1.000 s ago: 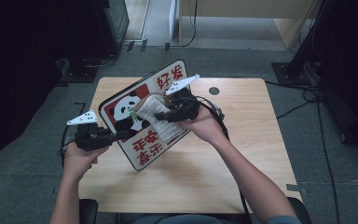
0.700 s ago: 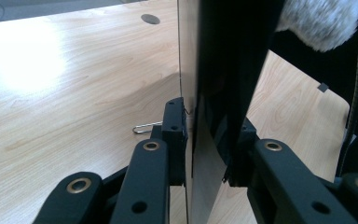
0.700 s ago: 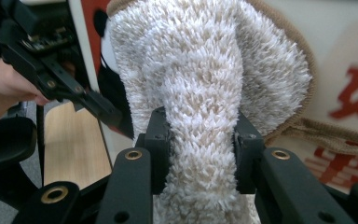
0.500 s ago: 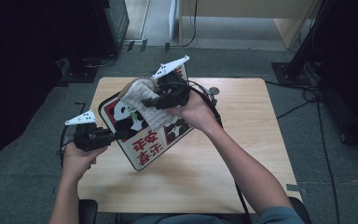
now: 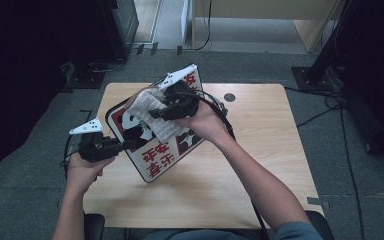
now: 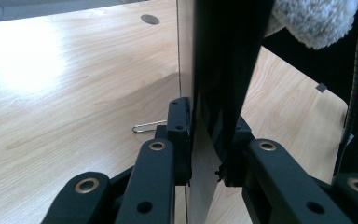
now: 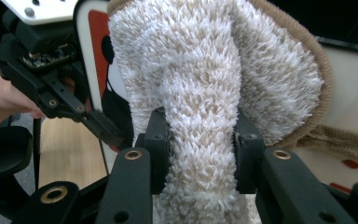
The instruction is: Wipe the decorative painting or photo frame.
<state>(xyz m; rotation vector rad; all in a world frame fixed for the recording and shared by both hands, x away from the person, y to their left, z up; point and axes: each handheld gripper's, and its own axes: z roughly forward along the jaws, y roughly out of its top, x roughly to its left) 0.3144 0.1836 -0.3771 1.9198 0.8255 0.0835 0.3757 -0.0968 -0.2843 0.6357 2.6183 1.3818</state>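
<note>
The pale wooden tabletop (image 5: 260, 165) carries a flat white sign with a panda picture and red characters (image 5: 155, 160), tilted up off the wood; its top edge is hidden behind the cloth. The left hand-held gripper (image 5: 130, 145), arm level, has just clamped the sign's left edge. A fluffy cream cloth with tan binding (image 7: 214, 84) lies against the sign's face, pinched by the right hand-held gripper (image 7: 200, 158), angled downward.

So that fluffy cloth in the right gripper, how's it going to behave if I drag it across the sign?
Probably floppy: the cloth folds and bunches around the right gripper pinching it. Its thick pile looks soft, so it likely grips rather than slides on the sign. It seems light, draping loosely over the sign's face.
</note>
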